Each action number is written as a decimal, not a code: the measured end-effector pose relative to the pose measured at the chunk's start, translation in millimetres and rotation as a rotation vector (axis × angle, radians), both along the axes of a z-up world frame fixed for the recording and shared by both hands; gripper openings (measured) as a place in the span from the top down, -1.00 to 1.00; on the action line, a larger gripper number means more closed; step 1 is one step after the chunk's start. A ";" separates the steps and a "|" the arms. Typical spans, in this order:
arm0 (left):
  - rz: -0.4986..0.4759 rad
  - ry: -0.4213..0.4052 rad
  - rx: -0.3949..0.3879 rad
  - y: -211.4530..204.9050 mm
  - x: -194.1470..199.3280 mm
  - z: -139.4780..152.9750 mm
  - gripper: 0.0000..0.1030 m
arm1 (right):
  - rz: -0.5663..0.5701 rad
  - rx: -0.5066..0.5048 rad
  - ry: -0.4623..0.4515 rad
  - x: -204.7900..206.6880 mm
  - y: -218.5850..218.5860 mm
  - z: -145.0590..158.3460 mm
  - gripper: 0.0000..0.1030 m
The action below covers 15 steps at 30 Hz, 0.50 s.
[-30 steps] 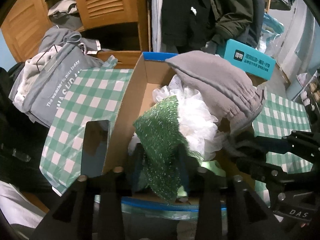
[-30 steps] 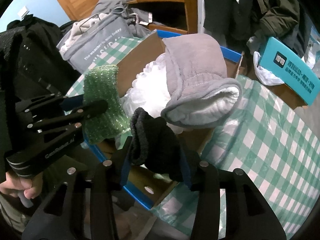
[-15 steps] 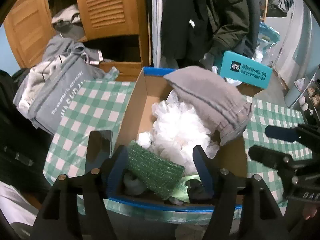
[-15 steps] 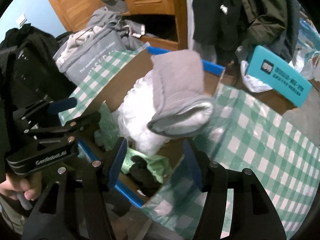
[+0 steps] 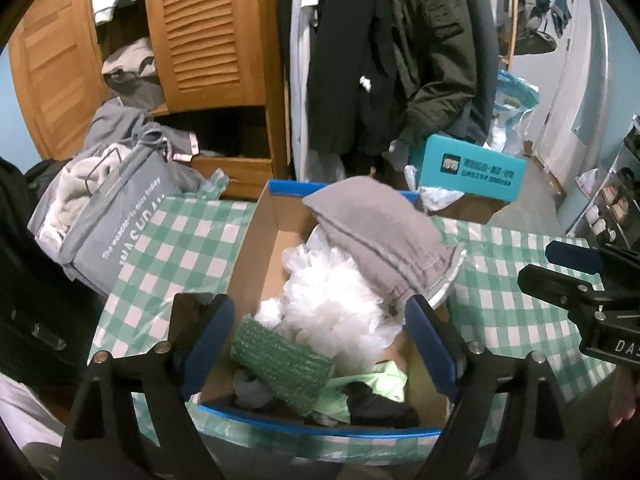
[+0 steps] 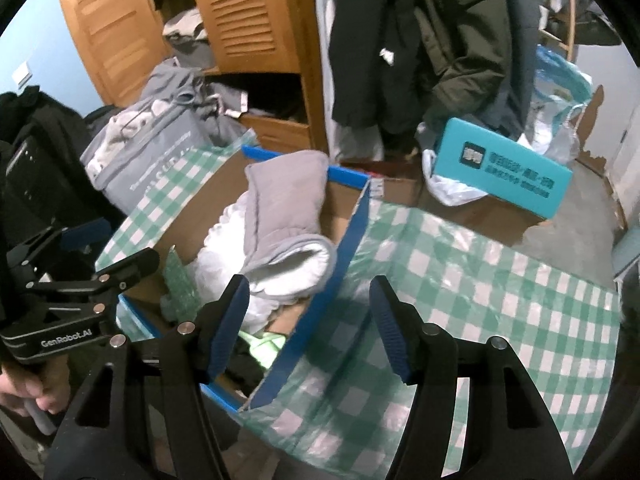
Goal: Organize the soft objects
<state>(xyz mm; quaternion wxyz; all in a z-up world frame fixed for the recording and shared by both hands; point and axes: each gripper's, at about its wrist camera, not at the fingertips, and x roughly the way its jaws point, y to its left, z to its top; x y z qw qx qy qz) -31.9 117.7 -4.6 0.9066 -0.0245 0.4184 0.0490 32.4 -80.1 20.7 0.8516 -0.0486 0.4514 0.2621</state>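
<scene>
- Left wrist view: the left gripper (image 5: 320,336) is hanging over the near end of the cardboard box (image 5: 256,256), its blue-padded fingers (image 5: 208,344) spread wide and gripping nothing.
- The box is sitting on the green-checked surface (image 5: 176,240); its near wall is partly hidden behind the gripper frame.
- Inside, a green mesh scrubber (image 5: 280,364) is lying at the near end, overlapping a grey item whose kind cannot be made out.
- A black cloth (image 5: 376,400) is lying beside it on a pale green piece (image 5: 380,376); both are partly covered.
- A white puff (image 5: 336,304) is filling the middle, and a grey towel (image 5: 376,232) is draping over the far right rim, hiding what is under it.
- The grey bag (image 5: 120,224) at left is showing the line "The weather is nice today"; the larger lettering below is cut off.
- The teal carton (image 5: 472,172) is carrying white print too small to read.
- The right gripper (image 5: 576,280) is entering at the right edge, cut off, marked "DAS".
- Right wrist view: the right gripper (image 6: 312,320) is standing released, fingers (image 6: 388,320) apart and empty, straddling the box's blue-edged right wall (image 6: 352,240).
- The towel (image 6: 288,208) is showing a white lining at its folded end.
- The left gripper (image 6: 104,268) is appearing at left, labelled "GenRobot.AI", its fingertips partly out of clear sight.
</scene>
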 end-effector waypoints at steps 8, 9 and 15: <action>-0.045 -0.051 0.040 -24.4 -0.6 14.9 -0.88 | -0.058 0.001 -0.052 -3.4 -24.2 10.9 -0.21; -0.050 -0.054 0.043 -26.7 -0.9 16.0 -0.92 | -0.063 0.001 -0.055 -3.1 -26.6 11.5 -0.21; -0.089 -0.074 0.050 -43.0 0.7 22.2 -0.96 | -0.108 0.015 -0.079 -3.7 -48.0 14.6 -0.21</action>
